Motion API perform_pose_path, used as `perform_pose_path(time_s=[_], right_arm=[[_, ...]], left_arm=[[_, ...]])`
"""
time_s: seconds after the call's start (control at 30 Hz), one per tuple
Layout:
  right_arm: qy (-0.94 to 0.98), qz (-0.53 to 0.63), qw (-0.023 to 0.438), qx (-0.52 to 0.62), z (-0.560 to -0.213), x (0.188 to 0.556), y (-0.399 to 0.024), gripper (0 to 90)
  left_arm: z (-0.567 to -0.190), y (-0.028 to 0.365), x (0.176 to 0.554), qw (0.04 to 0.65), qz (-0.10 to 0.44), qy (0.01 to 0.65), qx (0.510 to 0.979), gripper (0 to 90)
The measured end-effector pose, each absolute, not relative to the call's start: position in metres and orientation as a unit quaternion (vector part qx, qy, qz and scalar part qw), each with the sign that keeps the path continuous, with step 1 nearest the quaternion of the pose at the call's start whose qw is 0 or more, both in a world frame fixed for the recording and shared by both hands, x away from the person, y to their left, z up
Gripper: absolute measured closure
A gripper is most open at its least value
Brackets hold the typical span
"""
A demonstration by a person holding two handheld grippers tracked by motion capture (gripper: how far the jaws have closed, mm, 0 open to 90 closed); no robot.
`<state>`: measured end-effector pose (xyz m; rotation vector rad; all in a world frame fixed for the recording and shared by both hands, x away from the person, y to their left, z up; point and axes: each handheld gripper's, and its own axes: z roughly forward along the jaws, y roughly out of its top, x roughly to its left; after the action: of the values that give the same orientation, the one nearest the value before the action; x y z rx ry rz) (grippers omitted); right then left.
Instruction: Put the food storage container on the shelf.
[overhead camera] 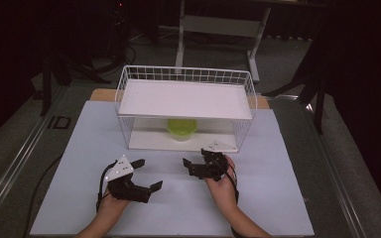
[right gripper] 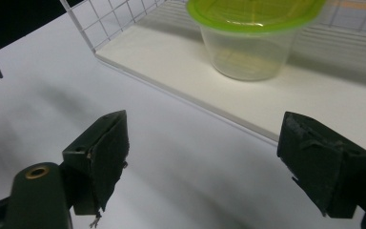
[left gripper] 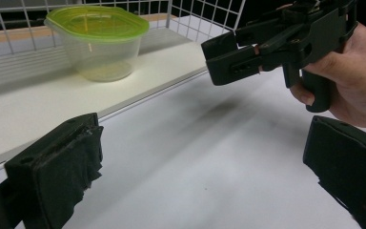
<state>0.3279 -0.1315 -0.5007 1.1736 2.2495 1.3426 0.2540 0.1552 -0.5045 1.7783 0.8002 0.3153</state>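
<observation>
Both my left tongs (overhead camera: pixel 145 174) and right tongs (overhead camera: pixel 192 166) gape wide, empty, low in frame. The lidded container (overhead camera: pixel 181 129) sits mid-frame inside the wire basket (overhead camera: pixel 186 75); I'd judge reaching in comes next.

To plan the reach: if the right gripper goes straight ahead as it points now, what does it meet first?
Probably the green-lidded container on the rack's lower shelf; the right gripper stands open, nothing between, though depth is unclear.
</observation>
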Motion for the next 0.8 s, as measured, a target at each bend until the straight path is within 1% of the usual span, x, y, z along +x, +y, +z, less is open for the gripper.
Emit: perform_pose_path(time_s=[0.17, 0.33, 0.4, 0.53, 0.67, 0.73, 0.8], right_arm=[[0.773, 0.468, 0.145, 0.403, -0.498, 0.319, -0.144, 16.7], [0.774, 0.472, 0.141, 0.398, -0.493, 0.307, -0.155, 16.7], [0.773, 0.476, 0.136, 0.397, -0.492, 0.3, -0.16, 16.7], [0.773, 0.478, 0.139, 0.394, -0.49, 0.29, -0.166, 16.7], [0.774, 0.484, 0.146, 0.381, -0.485, 0.278, -0.173, 16.7], [0.777, 0.486, 0.154, 0.37, -0.483, 0.272, -0.179, 16.7], [0.776, 0.49, 0.152, 0.365, -0.482, 0.269, -0.183, 16.7]], left_arm=[[-0.505, 0.155, 0.254, 0.551, 0.132, 0.338, 0.752, 0.4], [-0.503, 0.156, 0.251, 0.553, 0.126, 0.341, 0.75, 0.4], [-0.502, 0.156, 0.248, 0.546, 0.128, 0.337, 0.756, 0.4], [-0.5, 0.158, 0.244, 0.545, 0.131, 0.331, 0.759, 0.4], [-0.497, 0.161, 0.24, 0.551, 0.123, 0.33, 0.757, 0.4], [-0.498, 0.164, 0.236, 0.545, 0.12, 0.327, 0.763, 0.4], [-0.498, 0.166, 0.234, 0.543, 0.117, 0.326, 0.765, 0.4]])
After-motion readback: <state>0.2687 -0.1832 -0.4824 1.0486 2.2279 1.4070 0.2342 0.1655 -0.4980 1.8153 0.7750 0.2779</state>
